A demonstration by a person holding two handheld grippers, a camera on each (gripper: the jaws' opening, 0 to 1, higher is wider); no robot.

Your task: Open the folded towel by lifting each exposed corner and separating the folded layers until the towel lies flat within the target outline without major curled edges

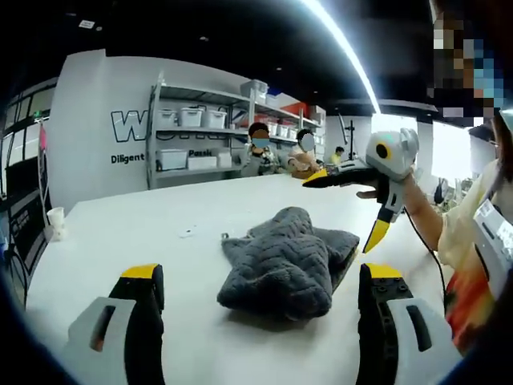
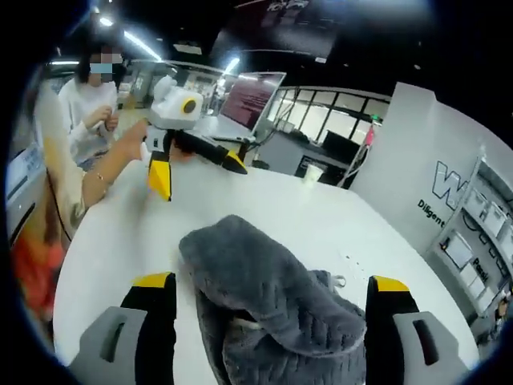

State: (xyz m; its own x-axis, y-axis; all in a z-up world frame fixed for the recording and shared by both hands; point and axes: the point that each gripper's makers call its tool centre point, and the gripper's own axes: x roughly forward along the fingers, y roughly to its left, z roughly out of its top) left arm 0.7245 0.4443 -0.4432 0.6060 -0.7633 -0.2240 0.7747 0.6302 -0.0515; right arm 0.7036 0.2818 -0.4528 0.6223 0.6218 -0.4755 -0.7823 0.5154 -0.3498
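While the grey towel [image 1: 282, 261] lies bunched and folded on the white table [image 1: 144, 228], both tools stand apart from it. Left tool [image 1: 260, 309]: jaws spread, nothing held. Right tool [image 2: 268, 321]: likewise spread w/ towel just ahead.

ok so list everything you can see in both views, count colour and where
towel: one, dark grey, bunched and folded in a heap near the middle of the table
table: one, white, under the towel
paper cup: one, white, at the table's far edge
small bits: a couple, pale, on the table beyond the towel, too small to identify
shelving: one rack, grey, holding white bins, against the back wall
laptop: one, screen lit, on the table's far side in the right gripper view
people: several in the background
left hand-held gripper: one, grey with yellow-tipped black jaws, open, short of the towel
right hand-held gripper: one, same colours, open, jaws either side of the towel
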